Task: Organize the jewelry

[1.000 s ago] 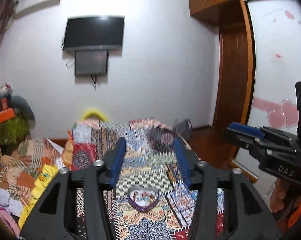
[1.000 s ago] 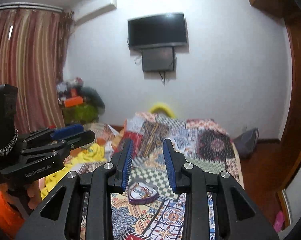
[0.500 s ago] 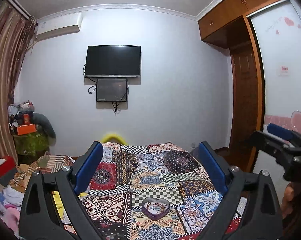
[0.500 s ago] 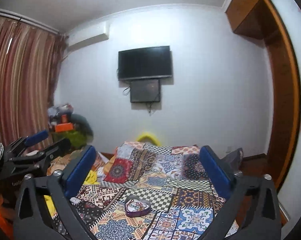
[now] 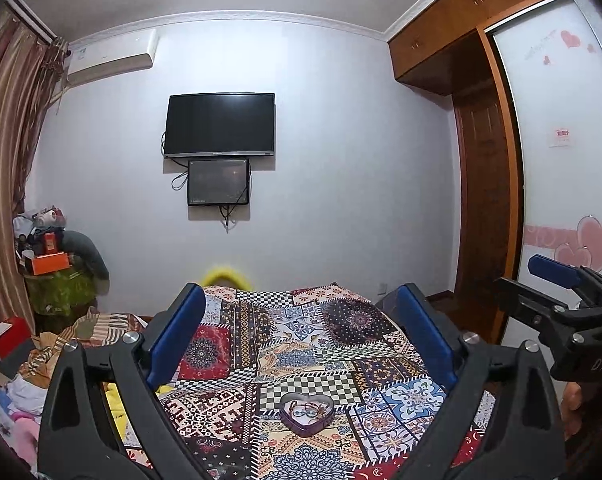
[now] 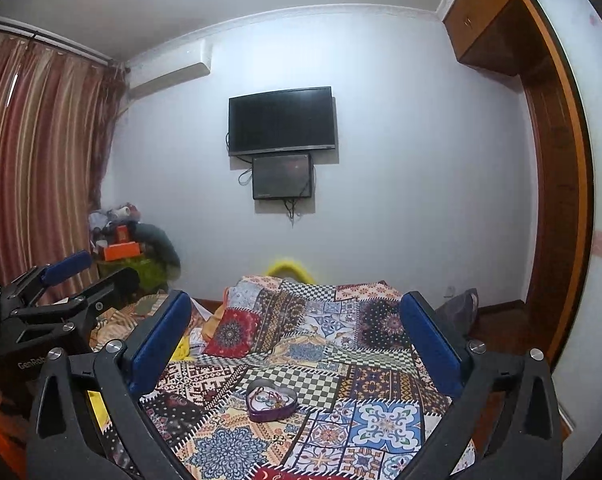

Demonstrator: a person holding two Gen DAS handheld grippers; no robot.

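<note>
Both tongs are spread wide and hold nothing. Left tongs [image 5: 297, 334] and right tongs [image 6: 297, 332] hang side by side above the near end of a bed [image 5: 353, 316], their blue-padded fingers framing it in each wrist view. In the left wrist view the right tongs [image 5: 557, 280] appear at the right edge; in the right wrist view the left tongs [image 6: 61, 276] appear at the left edge.

Surface: the bed is covered by a patchwork bedspread [image 6: 385, 424] of checked, floral and medallion panels in red, blue, black and cream. A purple heart-shaped tin [image 5: 307, 414] rests on the bedspread near its front, where a checkerboard patch meets a cream patterned one, between the two pairs of tongs and well below them. Its lid is off, and a tangle of jewelry [image 6: 269, 398], thin cords and small pieces, lies inside; the single items are too small to tell apart.

Room: a pale wall [image 5: 341, 160] stands behind the bed, bearing a black television [image 5: 220, 125] with a smaller dark screen [image 5: 217, 182] mounted just under it, cables hanging below. An air conditioner [image 5: 111, 58] sits high on the left, next to striped curtains [image 6: 41, 152]. A heap of clothes [image 5: 77, 336] lies beside the bed on the left, with a cluttered stand [image 5: 57, 256] in the corner behind it. A wooden wardrobe [image 5: 477, 184] fills the right side, its white sliding door [image 5: 561, 168] decorated with pink hearts.
</note>
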